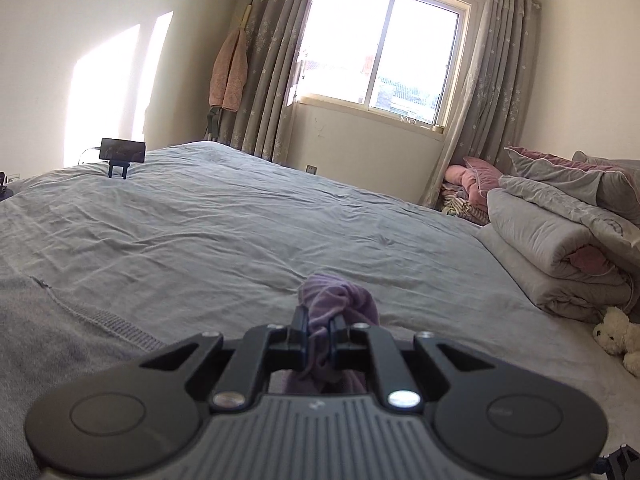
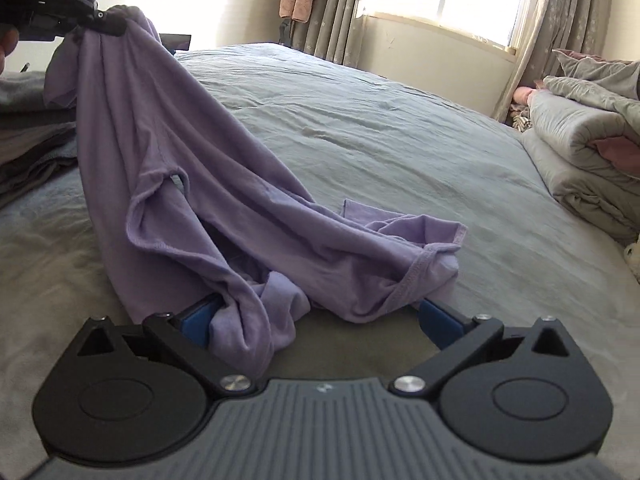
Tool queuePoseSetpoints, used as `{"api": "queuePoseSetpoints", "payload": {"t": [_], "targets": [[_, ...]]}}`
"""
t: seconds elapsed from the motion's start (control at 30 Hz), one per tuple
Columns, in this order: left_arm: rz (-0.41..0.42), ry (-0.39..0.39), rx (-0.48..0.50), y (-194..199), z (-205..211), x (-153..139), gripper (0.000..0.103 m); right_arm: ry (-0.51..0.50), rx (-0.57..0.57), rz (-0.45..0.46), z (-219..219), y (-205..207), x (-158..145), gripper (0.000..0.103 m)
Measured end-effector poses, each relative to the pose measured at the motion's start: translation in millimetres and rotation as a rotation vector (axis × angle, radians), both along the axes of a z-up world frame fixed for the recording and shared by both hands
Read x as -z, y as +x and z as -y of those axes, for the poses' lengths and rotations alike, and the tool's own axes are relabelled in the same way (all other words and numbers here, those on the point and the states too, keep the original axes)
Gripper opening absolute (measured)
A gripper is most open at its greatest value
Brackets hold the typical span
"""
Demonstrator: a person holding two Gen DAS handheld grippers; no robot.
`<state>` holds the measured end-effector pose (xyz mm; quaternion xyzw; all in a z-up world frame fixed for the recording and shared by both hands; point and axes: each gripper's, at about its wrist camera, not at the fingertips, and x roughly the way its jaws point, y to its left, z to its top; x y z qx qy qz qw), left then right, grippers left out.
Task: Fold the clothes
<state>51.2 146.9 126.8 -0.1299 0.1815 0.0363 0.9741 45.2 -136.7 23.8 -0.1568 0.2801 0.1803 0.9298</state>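
Through your left wrist camera, your left hand-held gripper (image 1: 320, 330) is pinched almost closed on a bunched fold of the purple shirt (image 1: 340, 300), which puffs up above the fingertips and hangs down behind them. Ahead lies the grey bed (image 1: 240, 224), with a phone on a stand (image 1: 122, 152) near its far left edge, folded quilts (image 1: 560, 248) stacked at the right, and a white plush toy (image 1: 618, 334) beside them.

Through your right wrist camera, your right hand-held gripper (image 2: 316, 316) stands spread wide, its blue pads (image 2: 438, 318) apart. The purple shirt (image 2: 192, 168) drapes across the gap between them, loose, with no pad pressing on it. The shirt climbs from the bed (image 2: 400, 128) up to the upper left, where your left hand-held gripper (image 2: 106, 24) grips its top end. Folded grey clothes (image 2: 28, 140) sit at the left edge.
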Motion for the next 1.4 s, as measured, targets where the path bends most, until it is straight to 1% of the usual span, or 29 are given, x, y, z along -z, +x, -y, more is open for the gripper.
{"api": "queuePoseSetpoints", "payload": {"t": [0.07, 0.2, 0.23, 0.27, 0.3, 0.33, 0.37, 0.4, 0.43, 0.5, 0.57, 0.63, 0.73, 0.8, 0.83, 0.87, 0.9, 0.93, 0.97, 1.0, 1.03, 1.1, 1.17, 1.2, 1.23, 1.27, 1.3, 1.33, 1.4], "targets": [[-0.001, -0.012, 0.011, 0.7, -1.0, -1.0, 0.01, 0.006, -0.027, 0.001, -0.9, 8.5, 3.9, 0.103], [-0.014, 0.024, 0.034, 4.4, 6.2, 2.2, 0.01, -0.052, -0.076, 0.071, -13.9, 24.9, 8.3, 0.103], [-0.017, 0.032, 0.039, 5.2, 7.4, 3.4, 0.01, -0.044, -0.067, 0.057, -15.3, 31.6, 10.1, 0.1], [-0.017, 0.037, 0.042, 5.6, 8.0, 4.1, 0.01, -0.033, -0.06, 0.041, -16.3, 38.1, 11.9, 0.093], [-0.017, 0.038, 0.043, 5.9, 7.7, 4.3, 0.01, 0.002, -0.057, 0.008, -14.2, 42.9, 12.8, 0.07], [-0.017, 0.038, 0.043, 6.2, 7.2, 4.4, 0.01, 0.039, -0.033, -0.008, -10.5, 43.7, 11.2, 0.057], [-0.017, 0.031, 0.042, 6.5, 5.7, 4.1, 0.01, 0.072, -0.01, -0.021, -6.9, 44.2, 9.5, 0.049], [-0.017, 0.019, 0.043, 6.6, 4.1, 3.9, 0.01, 0.065, 0.006, -0.015, -4.4, 41.7, 5.2, 0.027], [-0.015, 0.005, 0.051, 6.4, 3.5, 3.4, 0.01, 0.062, 0.034, 0.001, 1.5, 38.7, -3.6, 0.013], [-0.009, -0.023, 0.073, 5.7, 3.8, 2.5, 0.01, 0.057, 0.089, 0.035, 13.6, 32.5, -21.6, 0.012], [-0.008, -0.056, 0.131, 2.6, 12.7, 2.4, 0.01, 0.05, 0.148, 0.123, 34.0, 19.8, -56.2, 0.011], [-0.007, -0.094, 0.2, -1.2, 23.5, 2.0, 0.01, 0.025, 0.211, 0.235, 55.5, 3.1, -98.0, 0.011], [0.024, -0.138, 0.317, -10.7, 44.2, -0.8, 0.01, -0.174, 0.262, 0.495, 62.7, -37.1, -154.2, 0.011], [0.055, -0.14, 0.383, -18.2, 57.6, -3.1, 0.01, -0.277, 0.288, 0.651, 59.3, -67.6, -173.9, 0.012], [0.059, -0.133, 0.396, -20.1, 61.6, -2.8, 0.01, -0.308, 0.302, 0.692, 57.2, -79.1, -176.0, 0.015], [0.053, -0.121, 0.399, -20.6, 64.3, -1.6, 0.01, -0.328, 0.31, 0.69, 55.4, -83.6, -172.5, 0.019], [0.024, -0.096, 0.374, -17.3, 63.5, 1.9, 0.01, -0.344, 0.31, 0.645, 55.1, -79.7, -160.9, 0.023], [-0.006, -0.07, 0.349, -14.0, 62.8, 5.4, 0.01, -0.358, 0.309, 0.594, 55.0, -75.0, -148.5, 0.036], [-0.042, -0.046, 0.317, -9.4, 60.4, 9.7, 0.01, -0.352, 0.305, 0.502, 57.8, -64.0, -129.5, 0.049], [-0.098, -0.023, 0.266, -1.4, 54.1, 16.3, 0.01, -0.315, 0.291, 0.371, 64.5, -48.8, -106.1, 0.075], [-0.154, -0.002, 0.216, 6.6, 46.7, 23.3, 0.01, -0.25, 0.275, 0.24, 72.6, -36.8, -83.6, 0.079], [-0.248, 0.003, 0.148, 20.1, 28.7, 36.8, 0.01, -0.088, 0.277, 0.049, 90.2, -24.0, -46.8, 0.079], [-0.296, -0.027, 0.114, 27.1, 16.7, 44.7, 0.01, -0.047, 0.317, -0.037, 97.9, -19.7, -36.1, 0.079], [-0.297, -0.029, 0.109, 27.9, 15.7, 44.6, 0.01, -0.037, 0.318, -0.014, 101.9, -20.7, -42.2, 0.079], [-0.295, -0.026, 0.106, 28.1, 15.8, 44.0, 0.01, -0.024, 0.324, 0.009, 106.6, -21.7, -48.4, 0.084], [-0.284, -0.012, 0.11, 26.5, 18.4, 41.8, 0.01, 0.012, 0.363, 0.029, 118.4, -22.4, -54.9, 0.089], [-0.273, 0.003, 0.114, 24.8, 21.1, 39.8, 0.01, 0.053, 0.419, 0.032, 130.8, -22.7, -59.5, 0.101], [-0.266, 0.018, 0.118, 23.1, 23.6, 38.5, 0.01, 0.108, 0.495, 0.015, 143.4, -23.2, -61.7, 0.102], [-0.26, 0.043, 0.12, 20.7, 25.5, 36.6, 0.01, 0.182, 0.57, -0.069, 164.7, -18.8, -54.6, 0.102]]}}
